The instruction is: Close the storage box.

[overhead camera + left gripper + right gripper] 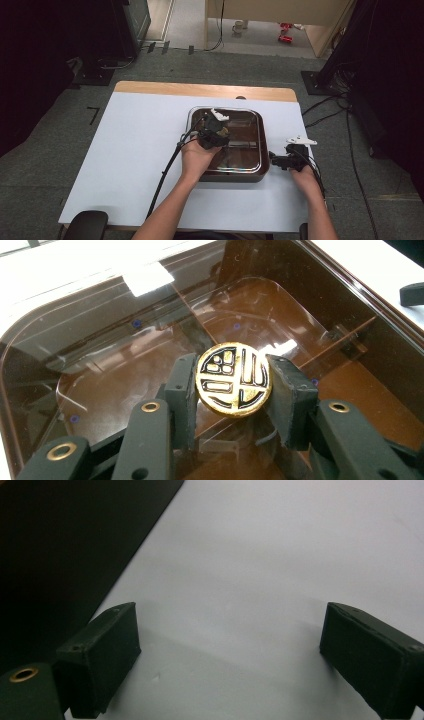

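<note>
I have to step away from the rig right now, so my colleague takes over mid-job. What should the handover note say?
Left gripper: shut on the gold and black disc, held on edge over the inside of the brown transparent tray.
Right gripper: open, holding nothing, low over the white table just right of the tray.
Done: the disc is gripped and sits above the tray floor.
Left: probably setting the disc down in the tray or lifting it out; the pictures do not settle which. Right gripper is free to steady the tray.
</note>
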Demonstrator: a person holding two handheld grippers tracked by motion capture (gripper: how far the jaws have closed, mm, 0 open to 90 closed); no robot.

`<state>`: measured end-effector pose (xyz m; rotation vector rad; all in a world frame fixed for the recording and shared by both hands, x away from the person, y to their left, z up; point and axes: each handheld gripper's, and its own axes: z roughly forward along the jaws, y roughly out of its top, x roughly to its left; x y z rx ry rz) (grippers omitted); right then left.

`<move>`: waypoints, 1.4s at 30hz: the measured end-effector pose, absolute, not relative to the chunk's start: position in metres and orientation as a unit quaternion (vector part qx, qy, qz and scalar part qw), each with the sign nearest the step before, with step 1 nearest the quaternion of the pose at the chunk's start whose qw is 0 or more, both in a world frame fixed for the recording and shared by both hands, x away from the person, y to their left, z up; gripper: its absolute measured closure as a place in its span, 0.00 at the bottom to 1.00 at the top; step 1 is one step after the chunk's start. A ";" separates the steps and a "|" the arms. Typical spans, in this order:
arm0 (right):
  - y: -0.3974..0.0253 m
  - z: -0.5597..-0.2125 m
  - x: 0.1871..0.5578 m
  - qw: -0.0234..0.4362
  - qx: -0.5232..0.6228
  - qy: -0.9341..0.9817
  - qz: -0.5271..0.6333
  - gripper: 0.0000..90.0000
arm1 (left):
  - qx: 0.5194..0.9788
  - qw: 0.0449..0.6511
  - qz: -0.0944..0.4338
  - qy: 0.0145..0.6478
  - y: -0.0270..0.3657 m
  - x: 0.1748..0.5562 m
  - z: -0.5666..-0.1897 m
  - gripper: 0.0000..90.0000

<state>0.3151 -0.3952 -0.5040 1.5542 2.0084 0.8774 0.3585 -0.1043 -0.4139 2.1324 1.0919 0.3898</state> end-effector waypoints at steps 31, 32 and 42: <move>-0.395 -0.504 0.315 0.226 0.562 0.729 0.318 0.10 | 0.824 0.350 0.150 0.420 -0.123 0.351 -0.418 0.65; -0.395 -0.504 0.315 0.226 0.562 0.729 0.319 0.10 | 0.825 0.350 0.148 0.419 -0.123 0.351 -0.418 0.65; -0.395 -0.504 0.315 0.226 0.563 0.729 0.319 0.10 | 0.827 0.354 0.139 0.414 -0.117 0.349 -0.419 0.65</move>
